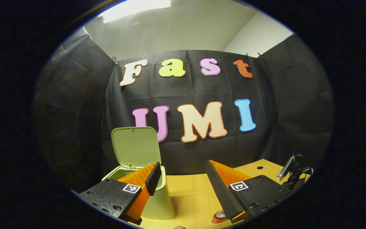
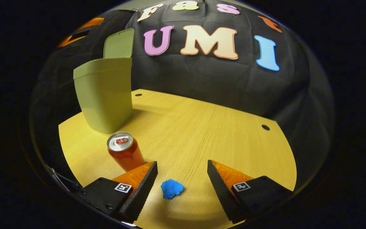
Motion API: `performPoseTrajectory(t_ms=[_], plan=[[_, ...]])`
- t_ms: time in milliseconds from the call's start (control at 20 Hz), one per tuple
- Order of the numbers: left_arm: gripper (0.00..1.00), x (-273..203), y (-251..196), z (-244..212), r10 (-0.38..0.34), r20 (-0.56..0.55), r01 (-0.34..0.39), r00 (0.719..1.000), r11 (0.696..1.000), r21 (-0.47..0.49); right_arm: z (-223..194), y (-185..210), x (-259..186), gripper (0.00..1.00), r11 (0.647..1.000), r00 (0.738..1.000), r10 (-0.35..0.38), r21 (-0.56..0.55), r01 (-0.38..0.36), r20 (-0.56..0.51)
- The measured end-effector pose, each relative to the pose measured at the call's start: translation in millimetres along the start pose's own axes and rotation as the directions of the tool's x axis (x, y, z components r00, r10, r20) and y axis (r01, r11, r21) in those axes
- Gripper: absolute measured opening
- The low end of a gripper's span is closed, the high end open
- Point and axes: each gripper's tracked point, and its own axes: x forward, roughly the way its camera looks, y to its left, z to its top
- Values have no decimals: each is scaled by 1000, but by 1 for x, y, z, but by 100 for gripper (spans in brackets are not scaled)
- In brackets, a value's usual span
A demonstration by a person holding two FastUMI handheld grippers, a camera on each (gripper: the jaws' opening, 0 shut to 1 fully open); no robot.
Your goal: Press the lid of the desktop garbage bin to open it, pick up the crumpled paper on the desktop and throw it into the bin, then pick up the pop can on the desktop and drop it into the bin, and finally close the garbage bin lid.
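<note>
Bin lid [image 2: 118, 43] stands open. Crumpled paper [image 2: 172, 189] lies on the worktop [image 2: 202, 127] between the right tongs [image 2: 182, 175], which are spread and empty. Left tongs [image 1: 183, 176] likewise released, beside the bin [image 1: 157, 203].

A wooden desktop [image 2: 202, 127] with a pale grain is seen, with small dark holes [image 2: 265, 127] set near its far edges. Black cloth [image 1: 75, 105] is hung around the booth. Above it, a ceiling light [image 1: 135, 8] is lit, and a white wall [image 1: 259, 35] is glimpsed.
</note>
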Motion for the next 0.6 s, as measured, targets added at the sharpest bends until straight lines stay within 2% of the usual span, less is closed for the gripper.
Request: performPoseTrajectory(t_ms=[450, 550, 600], plan=[[87, -8, 20, -3, 42, -15, -42, 999, 999, 18, -67, 11, 14, 100, 998, 983, 37, 47, -29, -179], [87, -8, 22, -4, 46, -19, -46, 999, 999, 14, -76, 15, 15, 93, 997, 976, 56, 71, -42, -210], [87, -9, 24, -4, 46, -19, -46, 999, 999, 13, -74, 13, 19, 84, 996, 978, 48, 86, -31, -201]])
